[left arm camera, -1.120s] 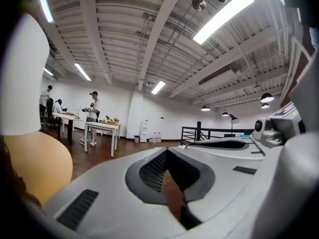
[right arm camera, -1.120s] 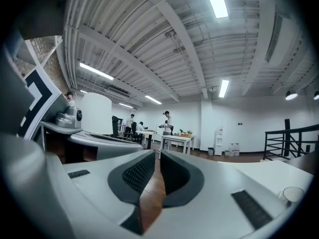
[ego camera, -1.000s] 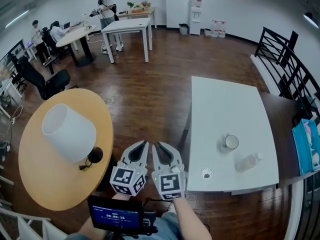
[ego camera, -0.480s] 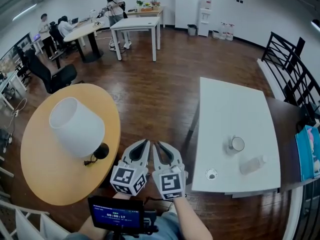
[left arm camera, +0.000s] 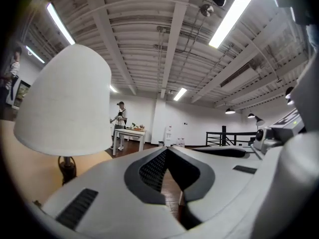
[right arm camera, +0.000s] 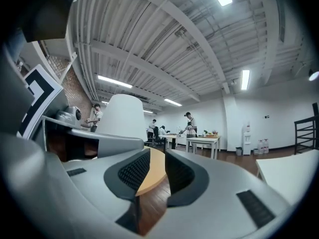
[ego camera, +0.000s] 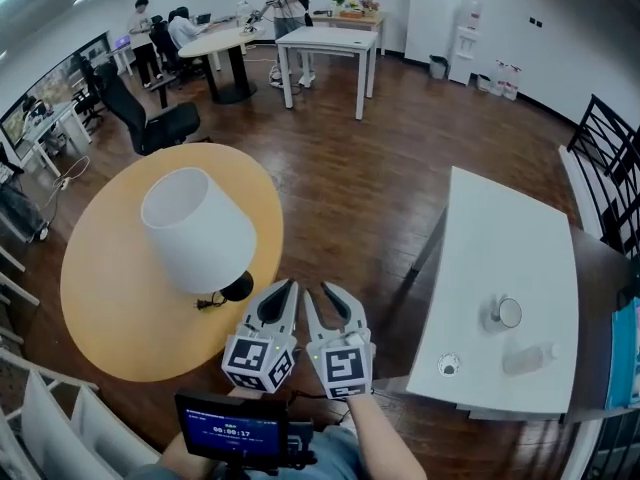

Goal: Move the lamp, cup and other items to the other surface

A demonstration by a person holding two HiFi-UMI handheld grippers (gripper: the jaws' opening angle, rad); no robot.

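Approach step, I judge: the lamp (ego camera: 200, 230) stands at the round counter's (ego camera: 110, 308) near edge, untouched. The left claw (ego camera: 285, 288) is together and empty. The right claw (ego camera: 318, 290) has just been parting, with nothing between. The next move calls for reaching the lamp's base. Only the head view shows the cup (ego camera: 507, 313) on the white counter (ego camera: 510, 248).
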